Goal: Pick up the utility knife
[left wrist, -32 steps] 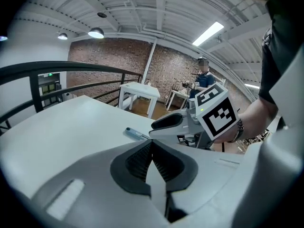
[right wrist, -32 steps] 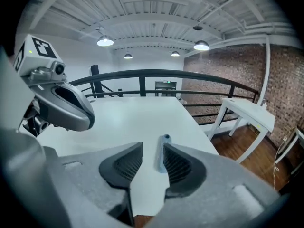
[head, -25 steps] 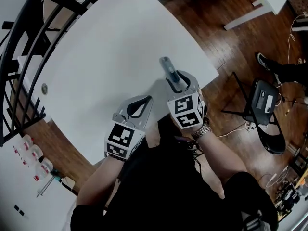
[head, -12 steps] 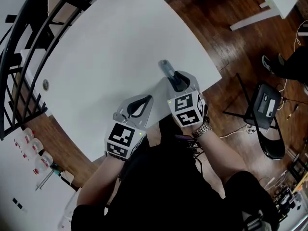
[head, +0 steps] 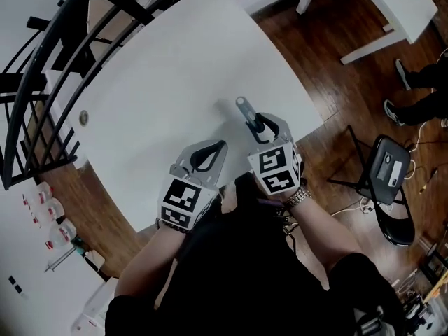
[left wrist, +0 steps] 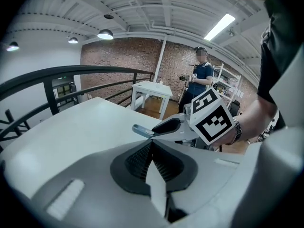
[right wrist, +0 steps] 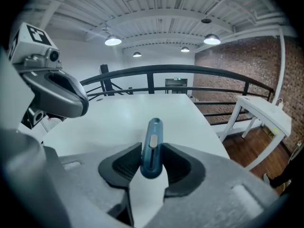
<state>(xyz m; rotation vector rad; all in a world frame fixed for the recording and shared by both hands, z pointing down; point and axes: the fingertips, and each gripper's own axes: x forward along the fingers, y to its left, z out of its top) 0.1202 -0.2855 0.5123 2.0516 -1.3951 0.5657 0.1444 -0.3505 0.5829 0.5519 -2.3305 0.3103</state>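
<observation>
Table: white, flat top with straight edges. It stands on a wood floor. One corner of the top lies just right of the right tongs. The near edge runs under both tongs.

On the top there is one small round disc, close to the left edge and well apart to the left of the left tongs. Cannot tell whether it lies on the top or is set into it. A soft grey shadow falls on the top just left of the right tongs.

Blue-grey utility knife; white table; brown wood floor; black railing
</observation>
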